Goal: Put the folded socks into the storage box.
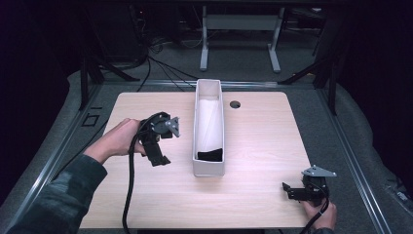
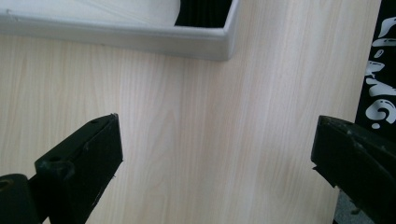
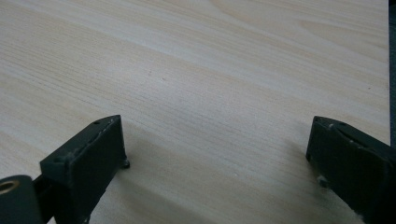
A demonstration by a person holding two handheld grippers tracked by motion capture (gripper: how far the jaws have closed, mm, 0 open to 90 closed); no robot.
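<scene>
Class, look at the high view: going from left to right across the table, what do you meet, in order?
Left gripper → white box holding white and black cloth → right gripper, on the wooden table.

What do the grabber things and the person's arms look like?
Both grabbers are black. The left gripper and right gripper each carry a grey three-cornered plate on top. Each has two chunky, flat-faced black jaws. A thick black cable trails from the left one toward the table's near edge. The person's left arm wears a dark, patterned sleeve.
</scene>
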